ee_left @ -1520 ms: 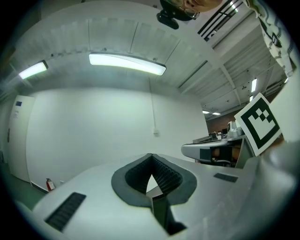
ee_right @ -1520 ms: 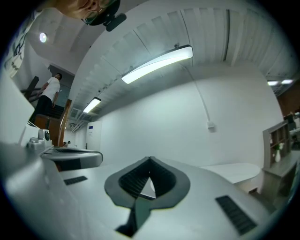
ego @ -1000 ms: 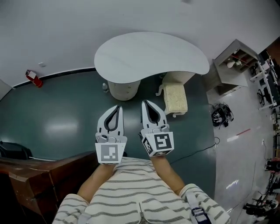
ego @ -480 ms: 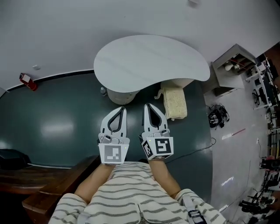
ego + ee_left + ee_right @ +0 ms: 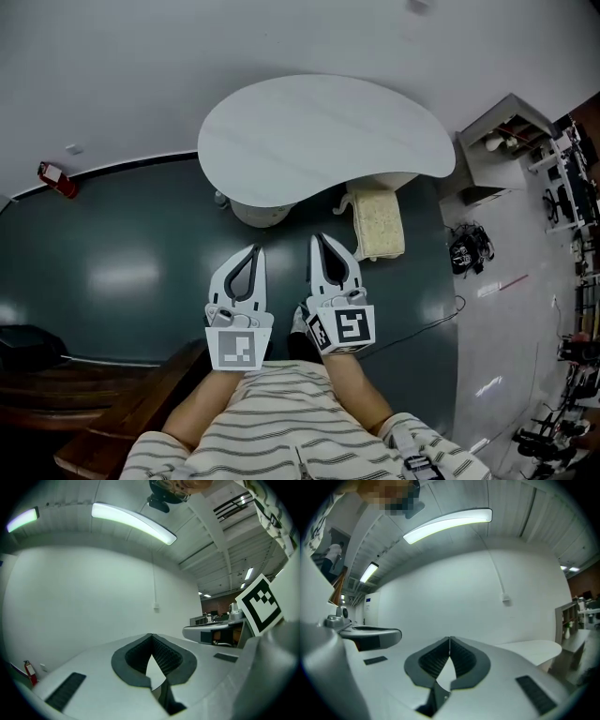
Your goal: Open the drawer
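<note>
No drawer can be made out in any view. My left gripper [image 5: 255, 249] and right gripper [image 5: 317, 238] are held side by side in front of the person's striped shirt, over the dark green floor, pointing level toward a white kidney-shaped table [image 5: 319, 131]. Both are shut with nothing between the pads. In the left gripper view the jaws [image 5: 150, 634] meet at the tips against a bare white wall. The right gripper view shows the same closed tips [image 5: 449, 638], with the table's edge [image 5: 534, 648] at the right.
Under the table are a round white pedestal [image 5: 251, 212] and a cream padded stool [image 5: 379, 223]. A small white shelf unit [image 5: 506, 141] stands at the right, a black cable bundle [image 5: 467, 253] below it. Dark wooden furniture [image 5: 112, 412] fills the lower left; a red extinguisher [image 5: 54, 178] is by the wall.
Both grippers have drawn back a little from the table's pedestal toward the person, still side by side and shut. The head view has shifted slightly.
</note>
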The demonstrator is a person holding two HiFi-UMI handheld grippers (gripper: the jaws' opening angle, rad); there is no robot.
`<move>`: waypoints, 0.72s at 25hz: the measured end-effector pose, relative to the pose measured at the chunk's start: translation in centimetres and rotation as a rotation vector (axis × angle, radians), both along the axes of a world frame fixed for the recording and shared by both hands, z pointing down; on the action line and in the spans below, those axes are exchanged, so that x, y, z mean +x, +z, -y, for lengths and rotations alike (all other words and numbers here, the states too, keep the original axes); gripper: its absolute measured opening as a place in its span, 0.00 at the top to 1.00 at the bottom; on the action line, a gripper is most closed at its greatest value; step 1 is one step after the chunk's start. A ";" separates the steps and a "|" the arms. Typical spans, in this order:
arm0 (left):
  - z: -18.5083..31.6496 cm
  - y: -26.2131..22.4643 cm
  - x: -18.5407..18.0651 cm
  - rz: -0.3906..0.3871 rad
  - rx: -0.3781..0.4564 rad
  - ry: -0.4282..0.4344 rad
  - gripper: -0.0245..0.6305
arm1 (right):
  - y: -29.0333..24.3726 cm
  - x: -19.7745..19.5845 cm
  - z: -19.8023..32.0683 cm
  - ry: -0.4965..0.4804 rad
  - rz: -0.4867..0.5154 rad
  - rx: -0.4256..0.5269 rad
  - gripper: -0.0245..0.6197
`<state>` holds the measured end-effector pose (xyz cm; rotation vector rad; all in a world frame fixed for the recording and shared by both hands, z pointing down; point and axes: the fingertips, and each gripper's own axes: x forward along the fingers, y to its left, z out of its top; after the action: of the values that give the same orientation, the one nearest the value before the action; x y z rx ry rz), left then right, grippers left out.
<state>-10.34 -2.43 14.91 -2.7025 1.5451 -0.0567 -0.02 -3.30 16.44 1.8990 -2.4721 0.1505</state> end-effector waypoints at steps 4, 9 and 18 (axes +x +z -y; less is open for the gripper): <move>0.7 2.2 0.7 0.004 -0.031 -0.035 0.96 | 2.1 0.3 1.1 -0.034 -0.003 -0.025 0.94; 2.5 5.6 1.9 -0.005 -0.090 -0.080 0.96 | 5.2 1.7 3.5 -0.055 -0.015 -0.057 0.94; 5.3 12.3 2.3 -0.010 -0.159 -0.134 0.96 | 11.6 1.7 6.9 -0.074 -0.014 -0.098 0.94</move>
<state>-8.04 -7.76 27.20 -2.7133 1.7966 -0.1771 1.72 -10.19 28.00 1.7619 -2.4725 0.2510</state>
